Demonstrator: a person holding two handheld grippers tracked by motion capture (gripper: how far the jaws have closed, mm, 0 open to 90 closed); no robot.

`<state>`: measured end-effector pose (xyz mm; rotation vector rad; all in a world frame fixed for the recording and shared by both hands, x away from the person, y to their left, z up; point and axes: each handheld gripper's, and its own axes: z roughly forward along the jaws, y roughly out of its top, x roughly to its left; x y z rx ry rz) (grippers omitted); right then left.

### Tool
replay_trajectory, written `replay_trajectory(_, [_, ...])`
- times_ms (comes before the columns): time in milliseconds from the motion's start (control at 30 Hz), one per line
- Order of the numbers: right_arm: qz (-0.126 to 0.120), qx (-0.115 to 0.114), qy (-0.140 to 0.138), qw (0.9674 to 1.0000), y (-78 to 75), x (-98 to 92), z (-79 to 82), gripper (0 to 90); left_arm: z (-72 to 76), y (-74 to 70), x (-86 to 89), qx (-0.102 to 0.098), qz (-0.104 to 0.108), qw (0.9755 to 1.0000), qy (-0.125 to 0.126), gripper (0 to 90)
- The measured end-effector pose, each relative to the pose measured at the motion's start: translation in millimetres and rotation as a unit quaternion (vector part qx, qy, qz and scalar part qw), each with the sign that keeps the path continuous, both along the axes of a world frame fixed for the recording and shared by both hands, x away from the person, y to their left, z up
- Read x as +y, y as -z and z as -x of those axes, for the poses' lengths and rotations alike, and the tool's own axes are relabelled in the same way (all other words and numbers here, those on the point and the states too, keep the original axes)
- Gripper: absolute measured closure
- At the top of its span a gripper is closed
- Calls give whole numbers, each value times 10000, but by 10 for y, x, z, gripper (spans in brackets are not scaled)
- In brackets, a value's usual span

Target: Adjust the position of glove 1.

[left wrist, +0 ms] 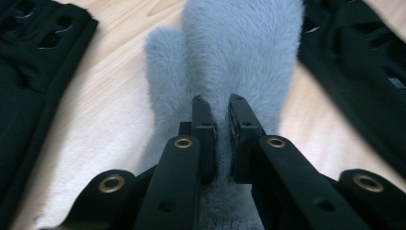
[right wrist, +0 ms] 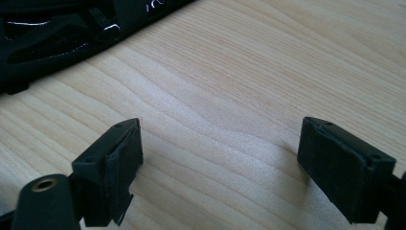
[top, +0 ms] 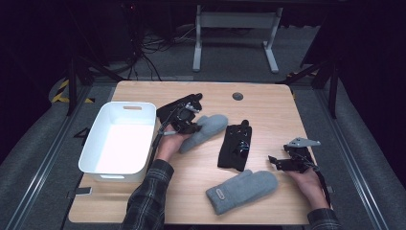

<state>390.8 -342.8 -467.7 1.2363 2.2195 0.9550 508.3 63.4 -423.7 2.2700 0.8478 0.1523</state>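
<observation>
Dark room, grey carpet floor (top: 43,129), white desk frame (top: 234,28) behind, cables (top: 148,48).

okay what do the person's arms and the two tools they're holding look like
Both forearms wear dark plaid sleeves. The left tool is black, with brass-coloured rivets on its linkage arms and flat black pads; a cable trails from it. The right tool is also black, with a grey three-cornered plate on top, a trailing cable and thick rectangular pads.
</observation>
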Motion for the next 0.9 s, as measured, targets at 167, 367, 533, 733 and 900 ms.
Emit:
replay_trajectory(167, [1,-1,-1,10000,0,0,0,165,68,-97,-1,98,85,9999,-15,843])
replay_trajectory(367, [5,0,9,10000,0,0,-1,162,193,-224,7,366,268,9990,-9,843])
replay_trajectory(533, [5,0,10,10000,1,0,-1,161,329,-337,-16,407,421,9983,15,843])
replay_trajectory(733, [5,1,17,10000,0,0,0,161,509,-470,-84,381,513,9977,219,846])
replay_trajectory(900, [6,1,16,10000,0,0,0,161,697,-549,-198,410,610,9961,485,846])
